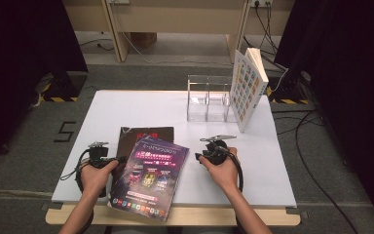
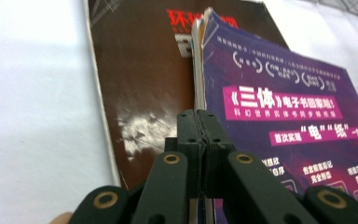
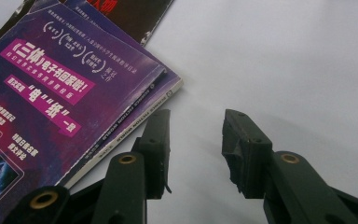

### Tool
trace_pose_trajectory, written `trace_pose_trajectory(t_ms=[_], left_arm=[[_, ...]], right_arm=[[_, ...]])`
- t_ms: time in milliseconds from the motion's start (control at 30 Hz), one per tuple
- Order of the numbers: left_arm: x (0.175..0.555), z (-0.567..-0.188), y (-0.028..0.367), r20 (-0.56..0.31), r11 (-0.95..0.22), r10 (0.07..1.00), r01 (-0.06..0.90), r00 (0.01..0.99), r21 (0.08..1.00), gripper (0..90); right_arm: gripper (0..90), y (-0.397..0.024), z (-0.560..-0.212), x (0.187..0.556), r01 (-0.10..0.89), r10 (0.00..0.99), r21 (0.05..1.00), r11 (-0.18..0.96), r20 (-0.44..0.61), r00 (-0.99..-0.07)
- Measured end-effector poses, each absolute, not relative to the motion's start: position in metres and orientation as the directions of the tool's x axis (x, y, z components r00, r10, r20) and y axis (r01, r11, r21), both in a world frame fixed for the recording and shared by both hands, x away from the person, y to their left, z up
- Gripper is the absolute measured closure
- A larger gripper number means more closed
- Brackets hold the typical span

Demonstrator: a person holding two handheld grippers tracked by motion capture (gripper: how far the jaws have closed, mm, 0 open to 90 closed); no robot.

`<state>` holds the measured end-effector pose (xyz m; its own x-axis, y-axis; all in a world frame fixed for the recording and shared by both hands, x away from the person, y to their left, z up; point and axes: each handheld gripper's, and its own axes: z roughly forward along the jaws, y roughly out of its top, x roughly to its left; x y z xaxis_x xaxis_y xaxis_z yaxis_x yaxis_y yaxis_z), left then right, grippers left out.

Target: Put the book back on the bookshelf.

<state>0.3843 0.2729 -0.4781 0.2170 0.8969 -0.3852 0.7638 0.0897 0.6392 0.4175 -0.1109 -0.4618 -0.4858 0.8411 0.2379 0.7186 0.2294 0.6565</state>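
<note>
Because your left tongs [image 2: 198, 122] pinch the near edge of the purple magazine [image 1: 150, 176], it lies tilted across the dark magazine [image 1: 135, 134] on the desk [image 1: 126, 105], ready to lift. Your right tongs [image 3: 196, 140] rest spread beside its corner, free to steady it.

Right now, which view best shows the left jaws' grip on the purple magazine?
Left gripper view: the left gripper is clamped on the purple magazine edge. High view shows the magazine tilted; right gripper view shows its cover and spine.
</note>
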Motion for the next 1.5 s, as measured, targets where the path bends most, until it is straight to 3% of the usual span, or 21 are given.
trace_pose_trajectory(t_ms=[733, 1500], left_arm=[[0.382, -0.473, 0.261, -0.307, 0.002, 0.915, 0.755, 0.264, 0.656, 89.5], [0.377, -0.477, 0.247, -0.298, -0.032, 0.908, 0.760, 0.293, 0.650, 89.4]], right_arm=[[61.0, -0.105, -0.465, 0.419, 0.736, 0.828, 0.635, 0.233, 0.268, -0.493], [58.6, -0.098, -0.467, 0.423, 0.769, 0.807, 0.601, 0.218, 0.332, -0.488]])
